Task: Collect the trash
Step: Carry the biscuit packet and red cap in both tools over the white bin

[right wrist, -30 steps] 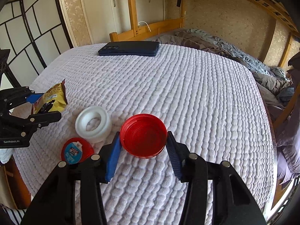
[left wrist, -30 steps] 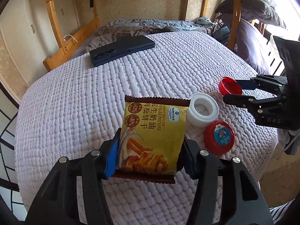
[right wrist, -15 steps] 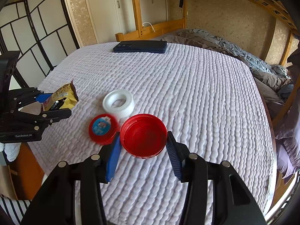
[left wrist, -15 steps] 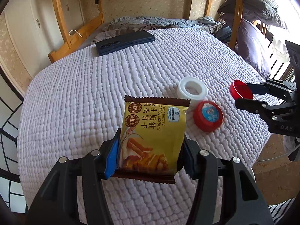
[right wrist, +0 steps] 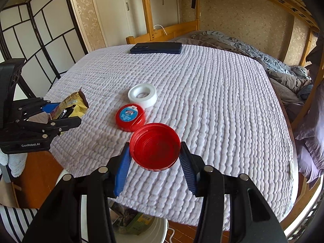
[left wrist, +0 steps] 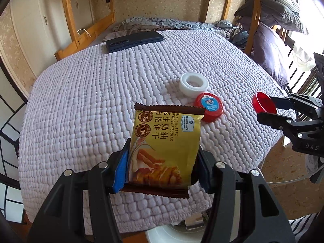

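both tools angle downward, left tool [left wrist: 162,166] and right tool [right wrist: 155,162] each clamped on something.

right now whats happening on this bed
A person is clearing trash off the bed with two handheld grippers. The left gripper is shut on a yellow biscuit packet, the right gripper on a red lid. A white ring and a red tub remain on the white blanket. A white bin sits below.

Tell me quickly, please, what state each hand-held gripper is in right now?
Left hand-held gripper: shut on the yellow biscuit packet.
Right hand-held gripper: shut on the open red cap.
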